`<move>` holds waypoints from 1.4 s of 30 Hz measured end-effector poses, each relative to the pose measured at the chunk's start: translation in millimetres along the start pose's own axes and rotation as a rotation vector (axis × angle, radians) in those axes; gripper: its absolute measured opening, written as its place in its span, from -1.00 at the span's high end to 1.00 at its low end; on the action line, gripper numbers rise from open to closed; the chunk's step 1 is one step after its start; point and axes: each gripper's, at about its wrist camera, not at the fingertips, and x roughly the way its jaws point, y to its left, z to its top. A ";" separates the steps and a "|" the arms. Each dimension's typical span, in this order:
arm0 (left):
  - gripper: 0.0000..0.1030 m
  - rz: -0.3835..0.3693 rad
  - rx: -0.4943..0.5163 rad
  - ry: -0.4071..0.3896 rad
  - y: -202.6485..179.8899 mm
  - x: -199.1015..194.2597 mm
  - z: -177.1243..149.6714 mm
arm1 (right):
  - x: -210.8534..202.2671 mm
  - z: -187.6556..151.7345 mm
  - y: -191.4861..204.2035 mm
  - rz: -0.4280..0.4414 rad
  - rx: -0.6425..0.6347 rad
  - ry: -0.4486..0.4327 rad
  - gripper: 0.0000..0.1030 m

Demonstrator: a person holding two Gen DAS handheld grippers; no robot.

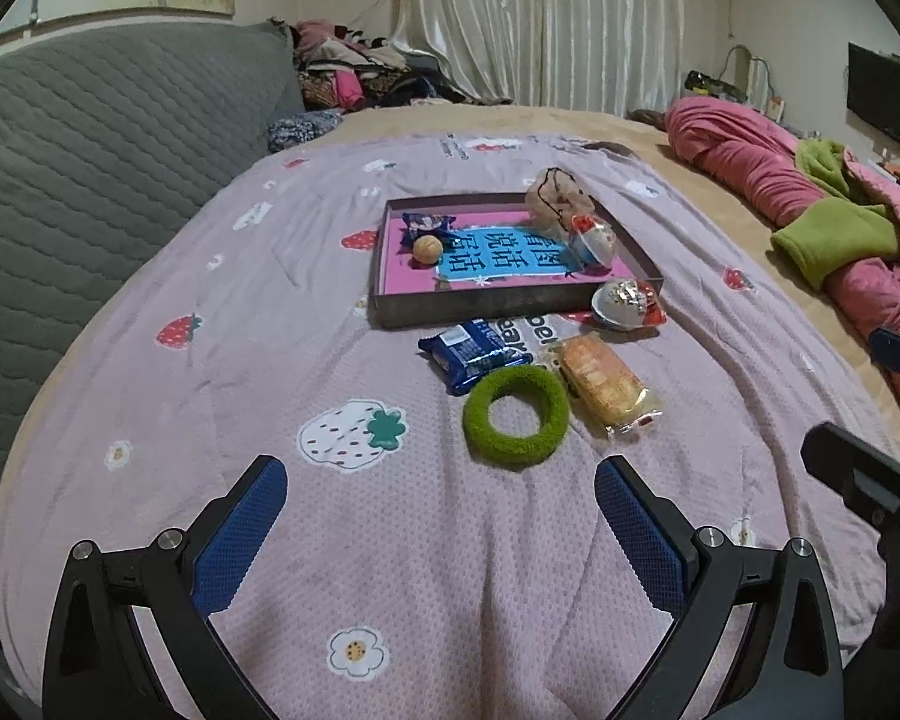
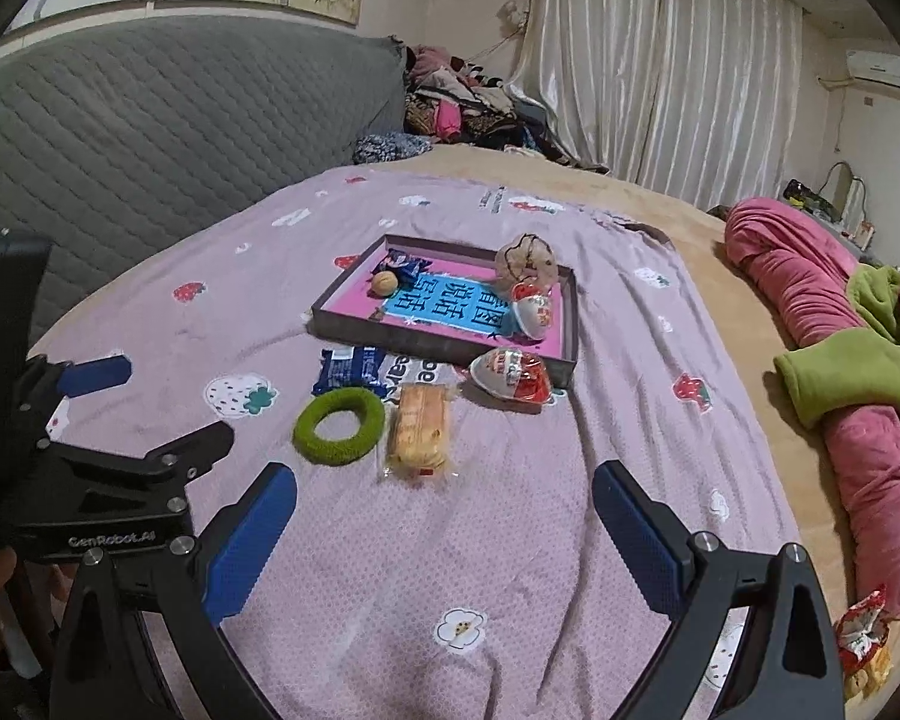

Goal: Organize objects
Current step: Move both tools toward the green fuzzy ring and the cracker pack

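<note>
A dark shallow tray with a pink and blue bottom lies on the pink bedspread. In it are a blue snack packet, a small round bun, a clear bag and a wrapped toy egg. In front of the tray lie a second toy egg, a blue biscuit packet, a green fuzzy ring and a wrapped cake. My left gripper is open and empty, short of the ring. My right gripper is open and empty, short of the cake.
A grey quilted headboard rises at the left. A rolled pink and green blanket lies at the right. A red snack wrapper sits at the bed's right edge. Clothes are piled by the curtain.
</note>
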 end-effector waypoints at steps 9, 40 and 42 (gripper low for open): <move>-0.99 -0.004 0.002 0.033 -2.5 21.6 1.8 | 21.7 -7.8 -7.8 0.006 0.018 0.039 -0.94; -0.99 -0.015 0.018 0.140 -5.5 97.0 0.5 | 93.8 -17.4 -3.4 0.008 -0.002 0.140 -0.94; -0.99 -0.021 0.017 0.146 -5.8 102.2 1.3 | 100.0 -17.0 -4.7 0.007 0.002 0.146 -0.94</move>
